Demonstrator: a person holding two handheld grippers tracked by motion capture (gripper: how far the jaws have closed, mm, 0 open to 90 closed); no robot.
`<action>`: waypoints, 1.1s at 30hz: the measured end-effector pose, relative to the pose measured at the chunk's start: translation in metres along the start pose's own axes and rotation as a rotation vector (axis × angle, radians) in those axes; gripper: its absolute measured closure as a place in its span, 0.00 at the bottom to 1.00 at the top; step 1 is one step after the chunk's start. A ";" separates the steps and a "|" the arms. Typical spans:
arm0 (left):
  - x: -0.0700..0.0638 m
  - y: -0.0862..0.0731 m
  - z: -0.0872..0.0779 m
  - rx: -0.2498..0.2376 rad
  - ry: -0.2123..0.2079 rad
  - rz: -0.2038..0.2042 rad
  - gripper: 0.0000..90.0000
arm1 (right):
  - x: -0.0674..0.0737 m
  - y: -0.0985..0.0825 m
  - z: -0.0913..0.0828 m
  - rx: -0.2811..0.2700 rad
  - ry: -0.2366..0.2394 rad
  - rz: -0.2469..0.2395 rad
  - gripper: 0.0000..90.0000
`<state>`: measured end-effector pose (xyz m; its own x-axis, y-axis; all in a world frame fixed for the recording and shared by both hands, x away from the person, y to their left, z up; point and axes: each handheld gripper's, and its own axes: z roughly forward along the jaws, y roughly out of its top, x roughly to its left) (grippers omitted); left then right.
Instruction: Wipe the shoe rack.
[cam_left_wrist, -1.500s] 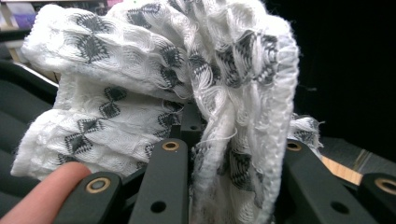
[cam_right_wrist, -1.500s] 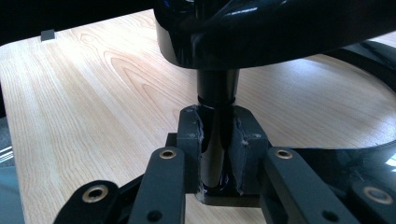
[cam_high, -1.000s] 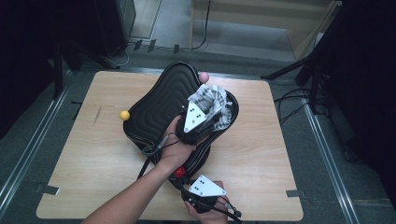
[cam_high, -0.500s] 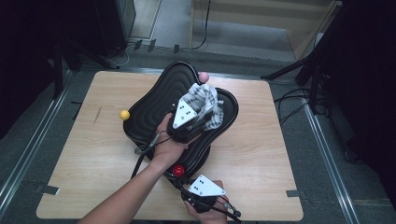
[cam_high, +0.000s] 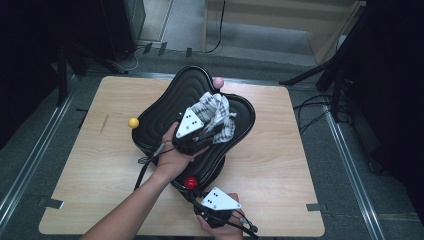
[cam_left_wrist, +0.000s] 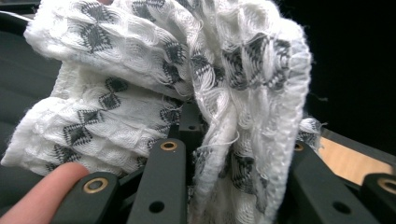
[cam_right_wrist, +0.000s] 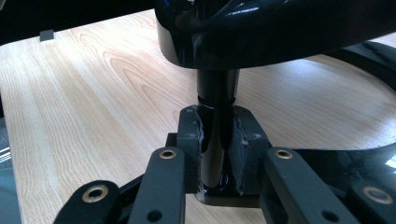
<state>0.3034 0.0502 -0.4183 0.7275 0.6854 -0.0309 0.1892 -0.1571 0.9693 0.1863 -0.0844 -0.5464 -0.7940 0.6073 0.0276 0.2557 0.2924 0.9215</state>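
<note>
Cloth (cam_left_wrist: 154, 93), white with grey checks, is clamped in the left gripper (cam_high: 202, 132) above the black tray (cam_high: 165, 107); the tray's post (cam_right_wrist: 215, 126) is clamped by the right gripper (cam_right_wrist: 215, 151).

The right gripper (cam_right_wrist: 218, 140) clamps the black post (cam_right_wrist: 217, 100) above the wooden table (cam_right_wrist: 93, 102).

The cloth (cam_high: 214, 116) lies bunched on the tray (cam_high: 160, 112), gathered between the left gripper (cam_high: 207, 131)'s jaws. The tray stands on the desk (cam_high: 280, 150). Its post (cam_right_wrist: 215, 135) sits between the right gripper (cam_high: 202, 197)'s jaws at the desk's near edge, under the tray's rim. One ball (cam_high: 133, 122) lies left of the left jaws, another (cam_high: 218, 82) beyond them, a third (cam_high: 190, 183) just ahead of the right jaws.
</note>
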 end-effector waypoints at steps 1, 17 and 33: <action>-0.001 -0.001 0.000 0.000 -0.012 0.003 0.81 | 0.000 0.000 0.000 0.000 0.000 0.000 0.84; 0.000 -0.005 -0.005 0.009 -0.049 0.038 0.80 | 0.000 0.000 0.000 0.002 0.001 0.004 0.84; 0.001 -0.006 -0.010 0.035 -0.061 0.045 0.79 | 0.000 0.000 0.001 0.001 0.002 0.001 0.84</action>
<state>0.2962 0.0593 -0.4219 0.7742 0.6329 -0.0037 0.1779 -0.2121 0.9609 0.1865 -0.0837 -0.5465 -0.7946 0.6065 0.0292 0.2569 0.2922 0.9212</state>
